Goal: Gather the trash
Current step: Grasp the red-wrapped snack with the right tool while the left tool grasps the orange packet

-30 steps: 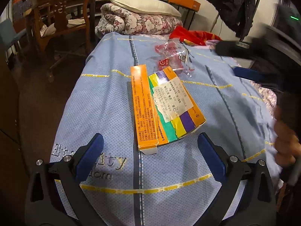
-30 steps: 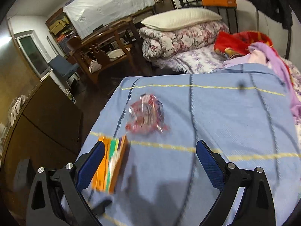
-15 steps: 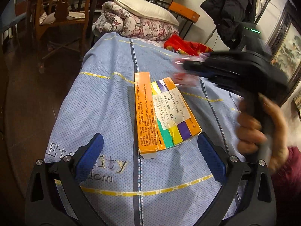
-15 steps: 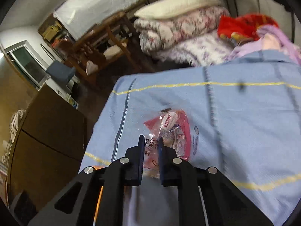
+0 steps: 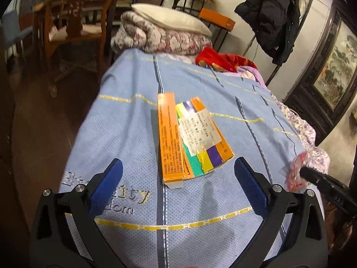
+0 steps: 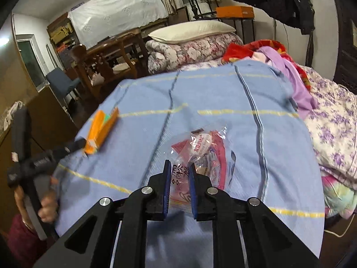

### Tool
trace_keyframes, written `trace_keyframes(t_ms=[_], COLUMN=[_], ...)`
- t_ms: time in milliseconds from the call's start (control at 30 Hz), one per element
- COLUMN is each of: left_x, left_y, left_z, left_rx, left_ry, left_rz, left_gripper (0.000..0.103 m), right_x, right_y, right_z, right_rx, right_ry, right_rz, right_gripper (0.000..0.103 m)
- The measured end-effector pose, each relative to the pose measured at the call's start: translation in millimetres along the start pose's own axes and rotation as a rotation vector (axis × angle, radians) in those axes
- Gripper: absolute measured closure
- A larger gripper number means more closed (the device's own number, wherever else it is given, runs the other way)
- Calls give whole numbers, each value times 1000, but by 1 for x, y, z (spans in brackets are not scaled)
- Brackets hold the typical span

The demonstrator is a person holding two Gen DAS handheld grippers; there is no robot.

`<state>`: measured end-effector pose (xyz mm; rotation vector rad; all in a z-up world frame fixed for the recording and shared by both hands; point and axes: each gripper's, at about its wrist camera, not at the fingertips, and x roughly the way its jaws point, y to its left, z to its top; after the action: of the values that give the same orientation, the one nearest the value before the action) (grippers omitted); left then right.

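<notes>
Right tool is clamped on the clear-and-red snack wrapper, holding it over the blue blanket. The wrapper print is Chinese characters; we can't read them reliably. In the left view the same wrapper shows at the right edge, at the tip of the right tool.

Left tool is spread wide, gripping nothing, hovering just short of the orange box, which lies flat on the blanket. The box has green, yellow and purple stripes and a white pharmacy-style label, text too blurred to read. The blanket has embroidered lettering, partly hidden by the tool: "...ity" over "...dom".

Room: bed with folded floral quilt and pillow, wooden chair, black jacket on a rack.
</notes>
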<state>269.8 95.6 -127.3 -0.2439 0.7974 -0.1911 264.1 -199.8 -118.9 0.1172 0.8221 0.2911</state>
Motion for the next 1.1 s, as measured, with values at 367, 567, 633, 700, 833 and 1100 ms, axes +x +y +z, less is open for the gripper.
trace_keyframes(t_ms=[367,567,633,700,833,1100], left_x=[25,51,51,50,49,24], left_y=[-30,-33,-26,-17,-21,-37], left_z=[24,27,27,27,25,10], left_rx=[-11,-18,-53,-94,-63,-29], left_ry=[1,53,54,56,60,-4], left_rz=[17,116,119,120,139,2], left_gripper=[7,7,7,7,11,44], right_x=[11,13,13,14,14,13], right_y=[-24,-32,-29,-29,-29,-29], right_z=[-11,-13,-14,-14,-14,-14], right_rx=[56,111,104,102,102,113], right_ry=[13,22,24,25,26,21], right_rz=[73,122,120,123,126,135], right_gripper=[55,55,54,52,51,66])
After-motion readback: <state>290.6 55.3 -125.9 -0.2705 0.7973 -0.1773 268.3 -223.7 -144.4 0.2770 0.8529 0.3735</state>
